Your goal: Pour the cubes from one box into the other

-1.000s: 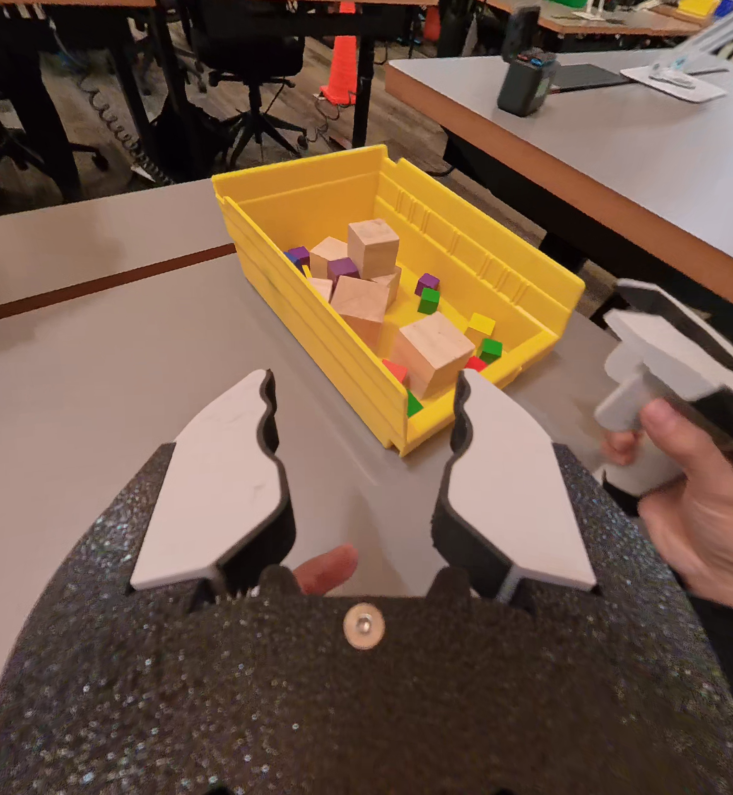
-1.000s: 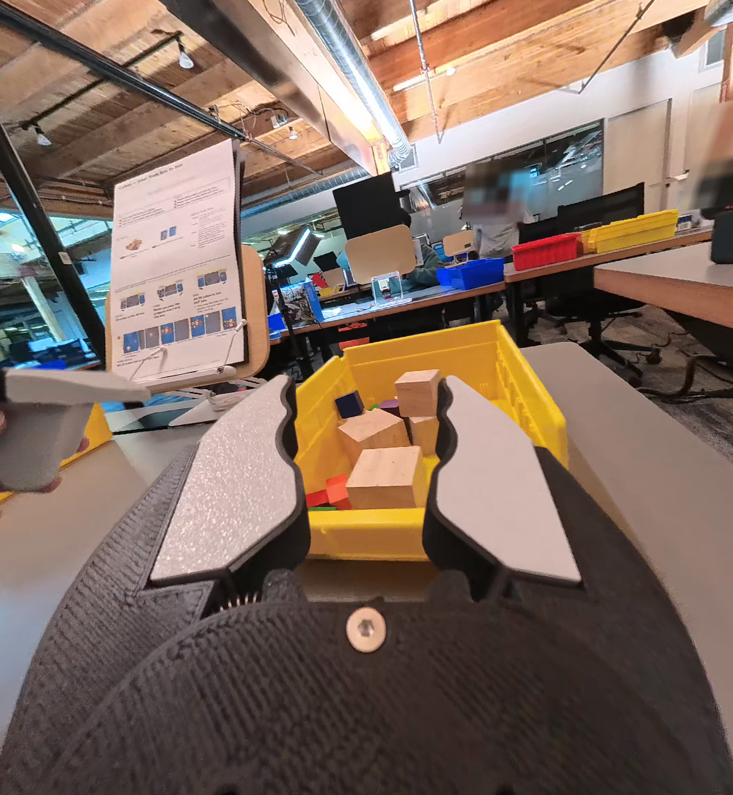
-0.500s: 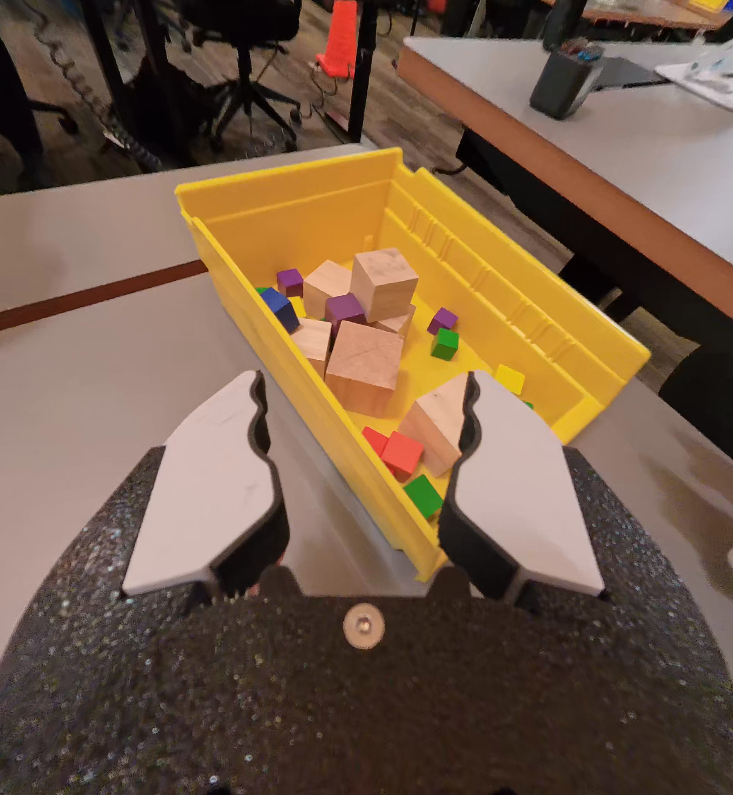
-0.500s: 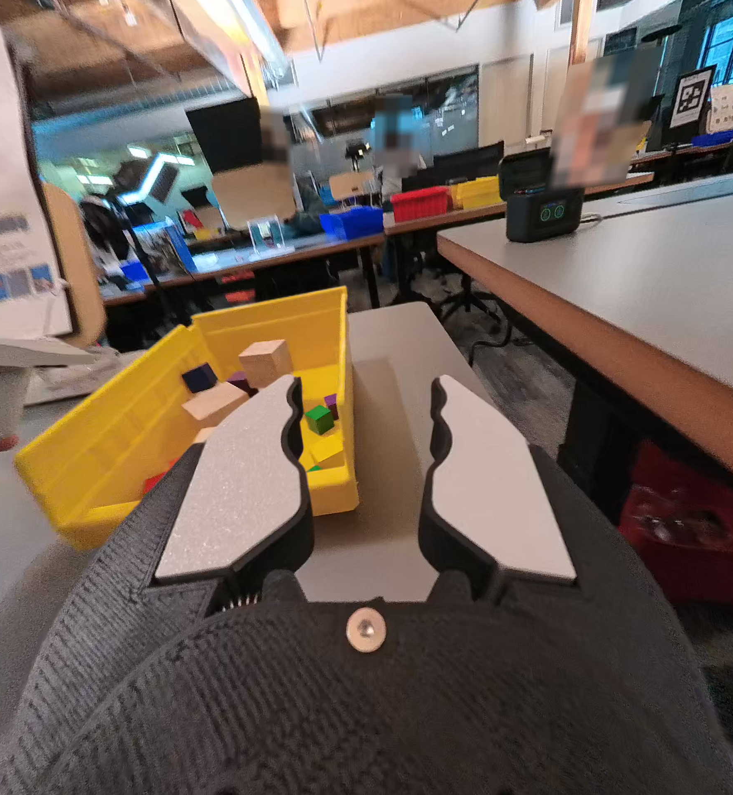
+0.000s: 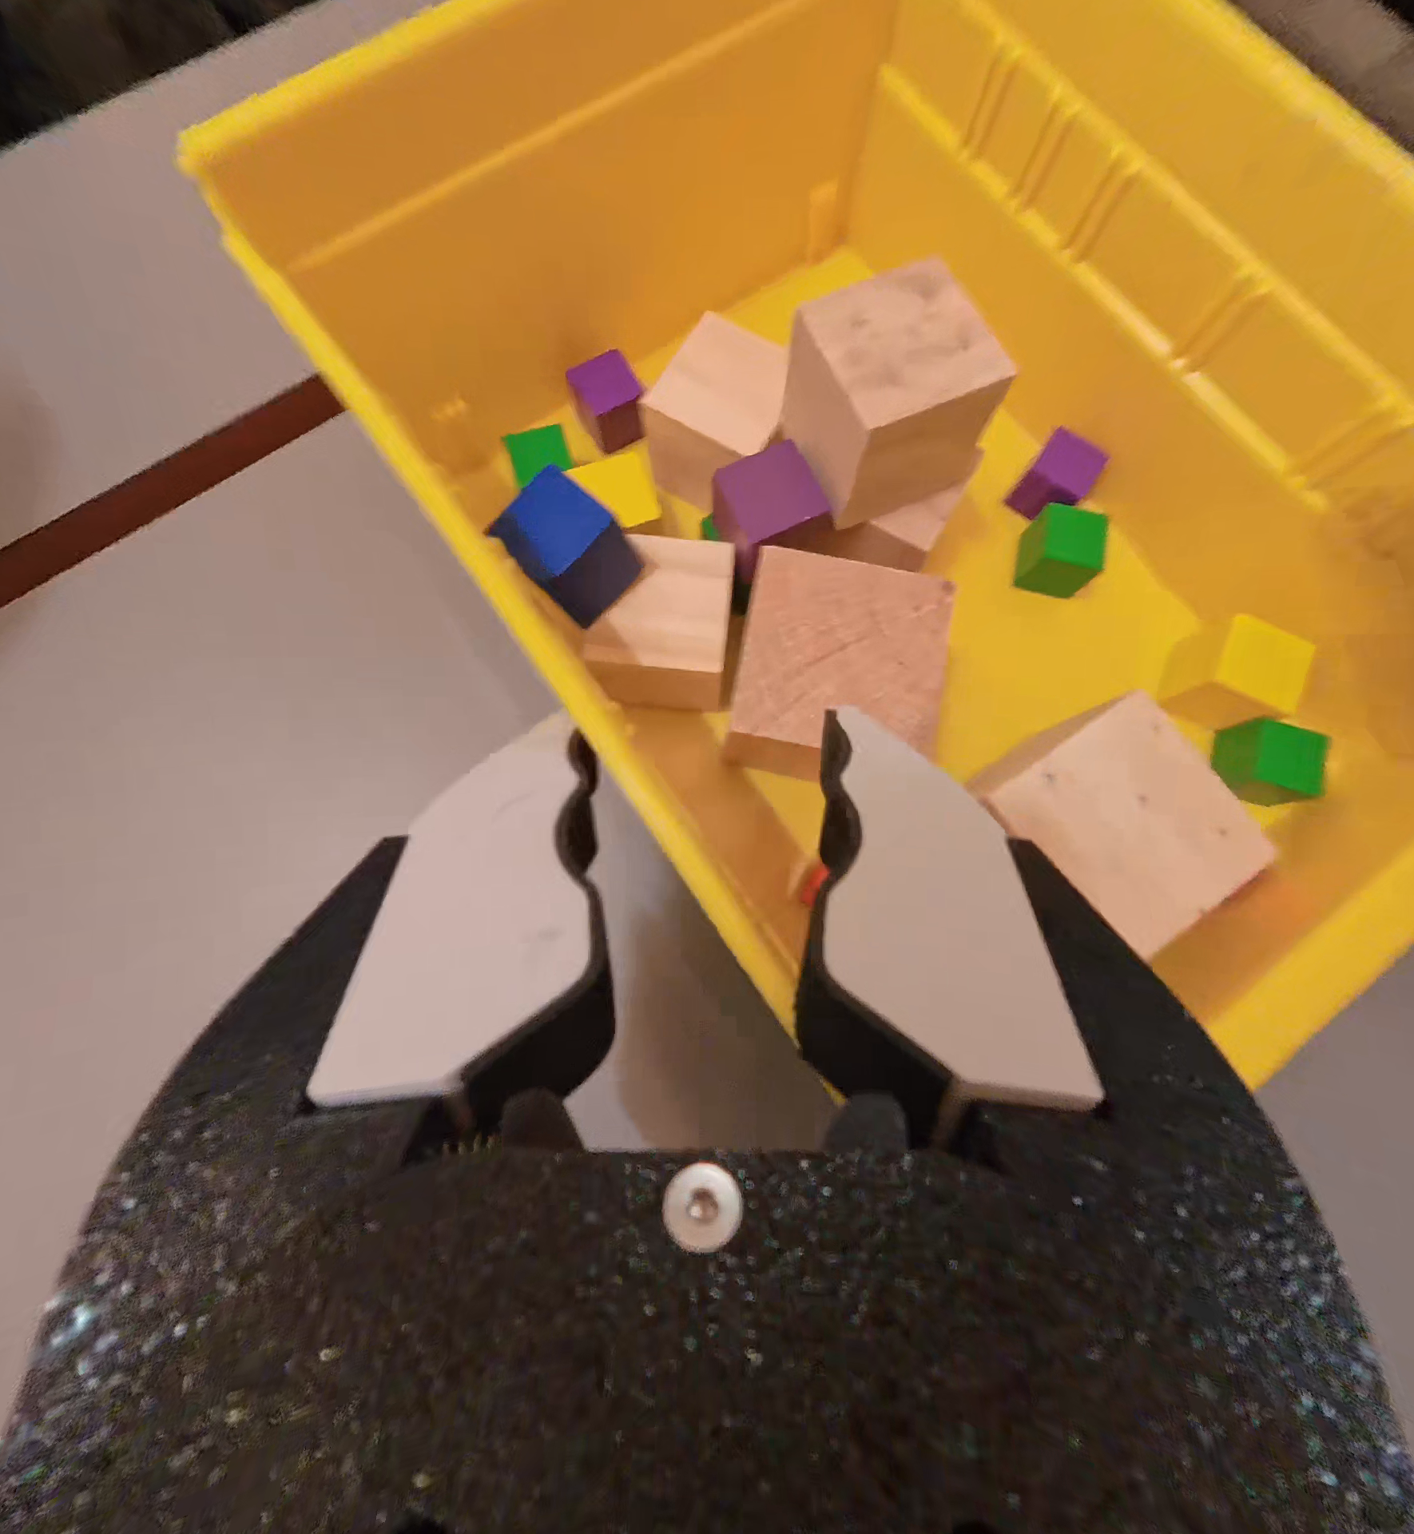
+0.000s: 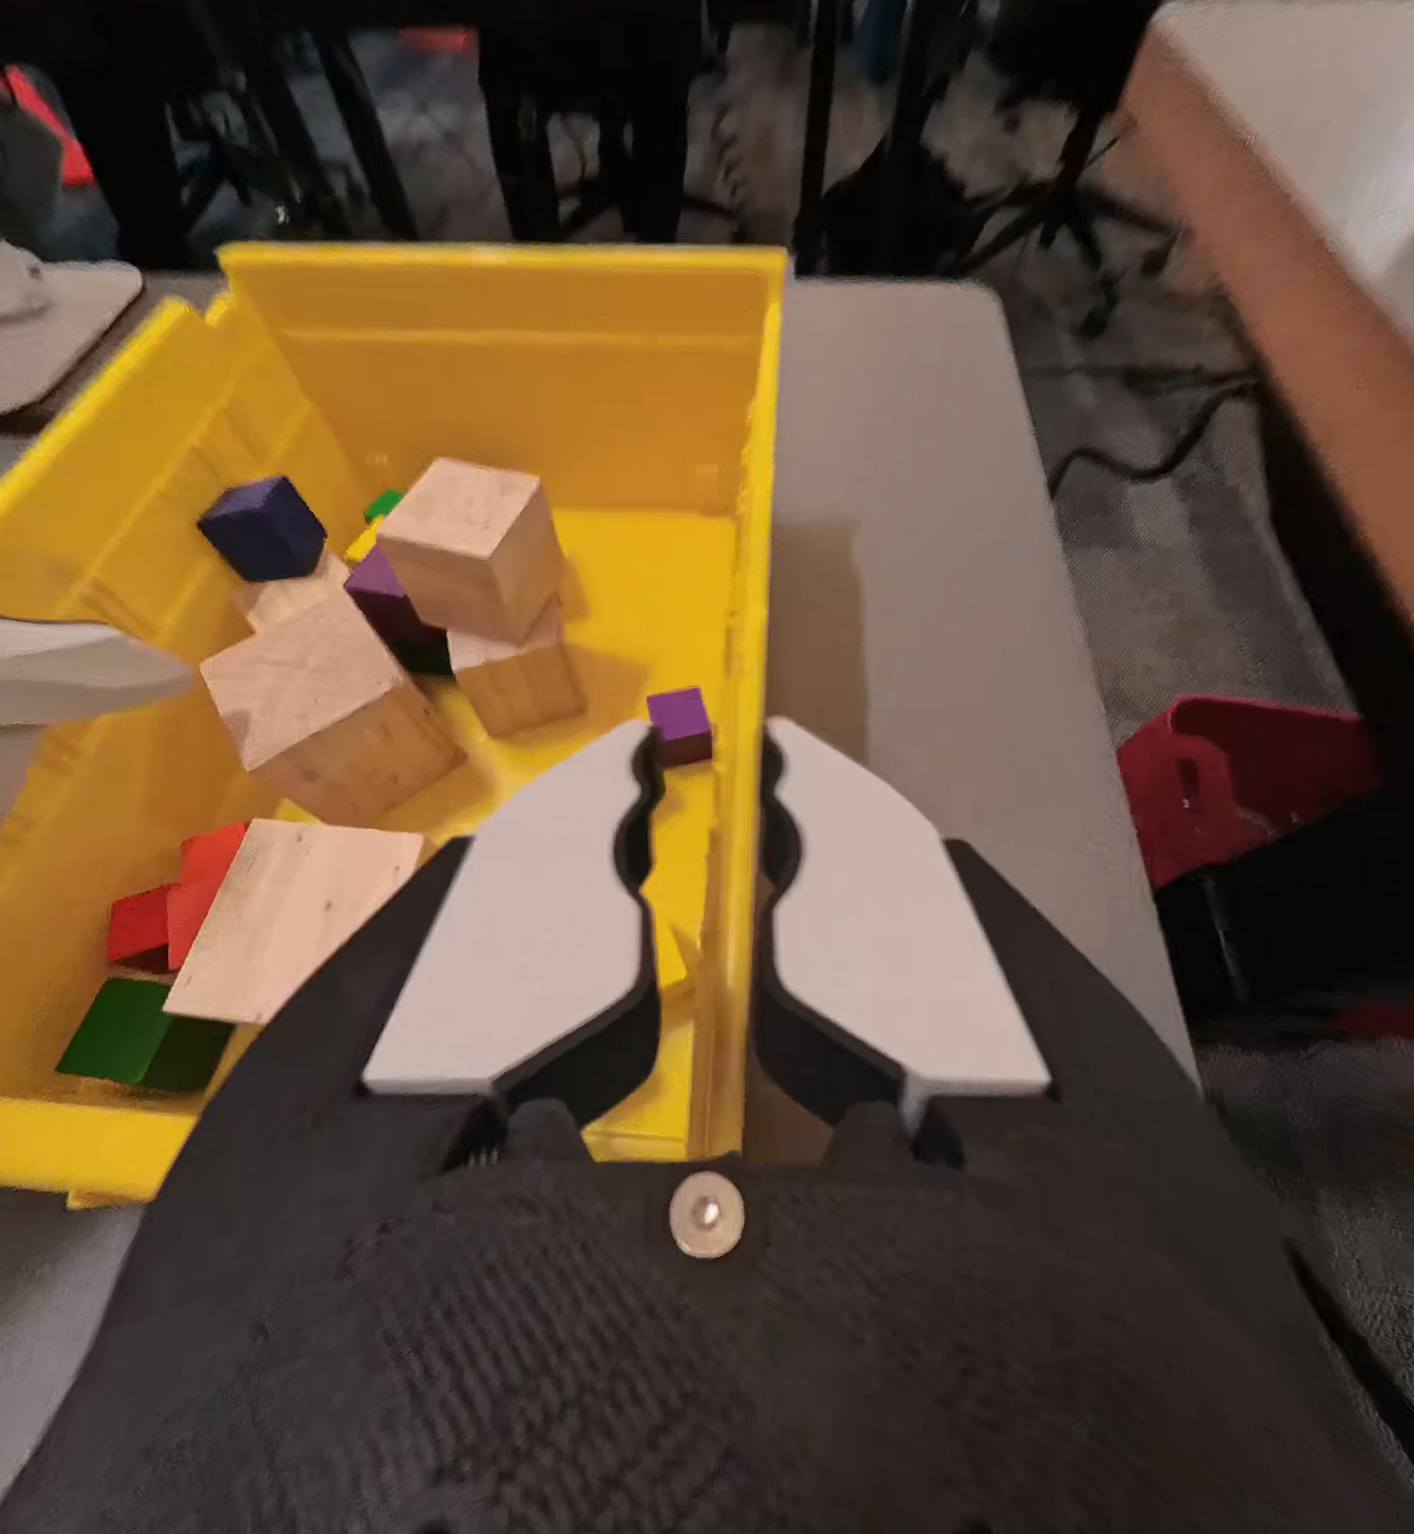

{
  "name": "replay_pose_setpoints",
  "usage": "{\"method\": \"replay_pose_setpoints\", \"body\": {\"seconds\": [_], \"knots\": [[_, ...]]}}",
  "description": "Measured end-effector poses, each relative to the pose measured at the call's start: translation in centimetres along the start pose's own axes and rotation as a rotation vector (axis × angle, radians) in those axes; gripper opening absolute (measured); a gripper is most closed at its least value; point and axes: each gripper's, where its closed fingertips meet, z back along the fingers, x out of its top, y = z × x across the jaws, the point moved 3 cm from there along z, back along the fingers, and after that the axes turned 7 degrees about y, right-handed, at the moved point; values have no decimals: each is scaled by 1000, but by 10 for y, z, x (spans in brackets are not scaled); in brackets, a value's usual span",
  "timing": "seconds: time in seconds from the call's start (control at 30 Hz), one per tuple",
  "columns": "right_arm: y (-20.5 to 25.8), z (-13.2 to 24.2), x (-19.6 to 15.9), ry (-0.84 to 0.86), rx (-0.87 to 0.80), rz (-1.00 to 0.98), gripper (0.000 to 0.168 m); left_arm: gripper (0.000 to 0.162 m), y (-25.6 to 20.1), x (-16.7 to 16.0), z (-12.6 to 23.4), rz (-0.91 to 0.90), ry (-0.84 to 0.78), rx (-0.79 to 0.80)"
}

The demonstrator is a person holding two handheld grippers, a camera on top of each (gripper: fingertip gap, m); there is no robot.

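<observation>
A yellow box [image 5: 521,124] sits on the grey table [image 5: 189,747] and holds several wooden cubes [image 5: 894,390] and small coloured cubes. My left gripper [image 5: 702,735] is open, with its fingers on either side of the box's left long wall. In the right wrist view the box [image 6: 504,349] and wooden cubes [image 6: 471,548] show again. My right gripper [image 6: 710,726] straddles the right long wall, jaws narrowed with a small gap left. The left gripper's finger [image 6: 64,672] shows at the left edge. No other box is in view.
A brown seam [image 5: 147,506] crosses the table left of the box. The table's right edge [image 6: 1019,498] lies close beside the box. A red bin [image 6: 1235,780] stands on the floor below, and another table [image 6: 1309,166] is at the far right.
Both grippers have moved in over the box and tipped downward. Each now straddles a long wall, and both pairs of jaws have narrowed. The box has not visibly moved.
</observation>
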Motion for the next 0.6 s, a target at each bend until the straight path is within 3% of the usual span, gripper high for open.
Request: {"method": "replay_pose_setpoints", "body": {"seconds": [0.03, 0.37, 0.6], "knots": [[-3, 0, 1, -3, -43, -21, 7, 48, 2, 0, -1, 1, -10, 19], [53, 19, -4, -20, -82, -73, 5, 7, 46, -15, 13, 132, -92, 117], [157, 54, 10, -187, -68, 9, 6, 5, 109, -61, 75, 165, -153, 135]]}}
